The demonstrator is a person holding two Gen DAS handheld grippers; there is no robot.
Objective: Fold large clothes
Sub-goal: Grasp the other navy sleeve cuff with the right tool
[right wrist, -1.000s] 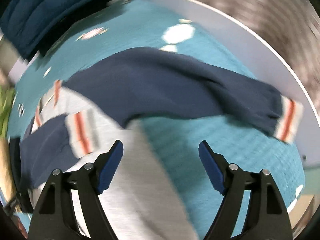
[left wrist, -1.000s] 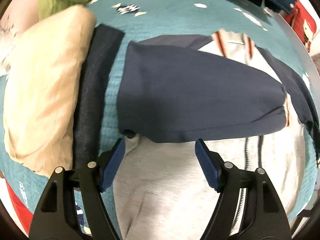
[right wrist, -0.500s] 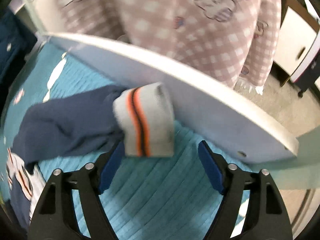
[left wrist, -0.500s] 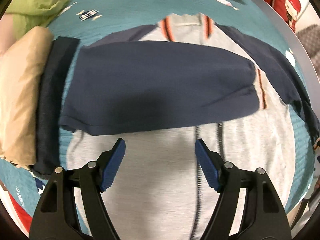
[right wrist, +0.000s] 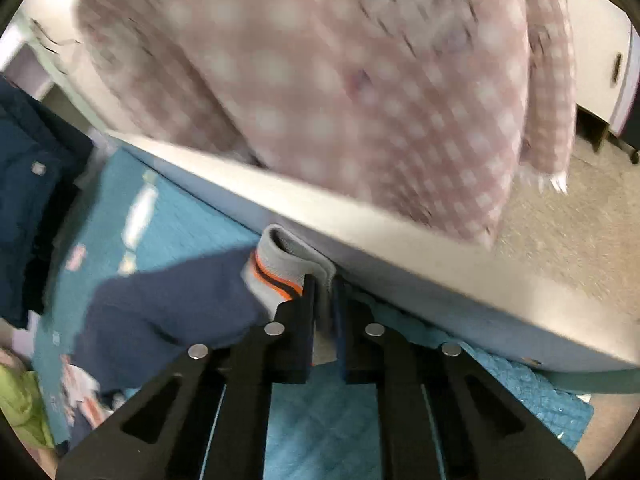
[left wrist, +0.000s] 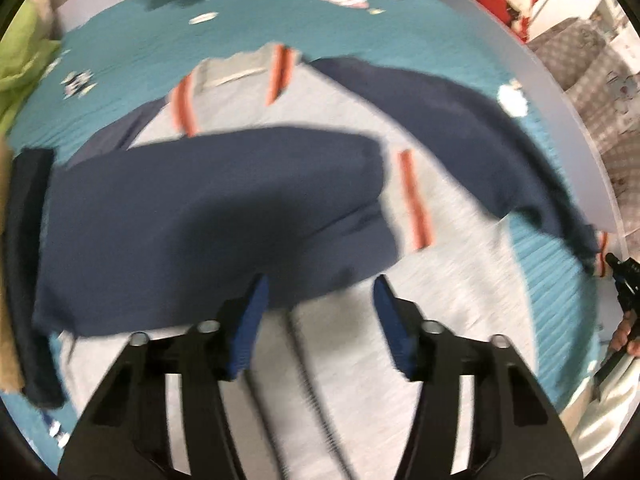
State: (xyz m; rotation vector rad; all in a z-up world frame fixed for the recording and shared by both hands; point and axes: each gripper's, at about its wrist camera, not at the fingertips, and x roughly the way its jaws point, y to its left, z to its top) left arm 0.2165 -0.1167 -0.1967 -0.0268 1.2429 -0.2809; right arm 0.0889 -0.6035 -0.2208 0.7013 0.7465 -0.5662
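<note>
A grey zip jacket point(left wrist: 328, 360) with navy sleeves and orange-striped cuffs lies flat on the teal bedspread point(left wrist: 140, 40). One navy sleeve point(left wrist: 200, 216) is folded across its chest. My left gripper point(left wrist: 320, 300) is open and empty, hovering over the jacket's zip below that sleeve. The other navy sleeve point(left wrist: 460, 120) stretches to the right edge. My right gripper point(right wrist: 323, 284) is shut on that sleeve's grey striped cuff point(right wrist: 280, 260) at the bed's white edge point(right wrist: 400, 248); its navy sleeve point(right wrist: 160, 312) trails left.
Folded dark and beige clothes point(left wrist: 24, 240) lie left of the jacket, with a green cloth point(left wrist: 20, 68) behind. A pink checked garment point(right wrist: 340, 80) hangs beyond the bed edge. A dark blue coat point(right wrist: 28, 180) lies at the far left. The right gripper shows at the edge of the left wrist view point(left wrist: 622, 280).
My right gripper has closed on the striped cuff, which it framed open half a second ago. My left gripper has drifted right across the jacket, staying open.
</note>
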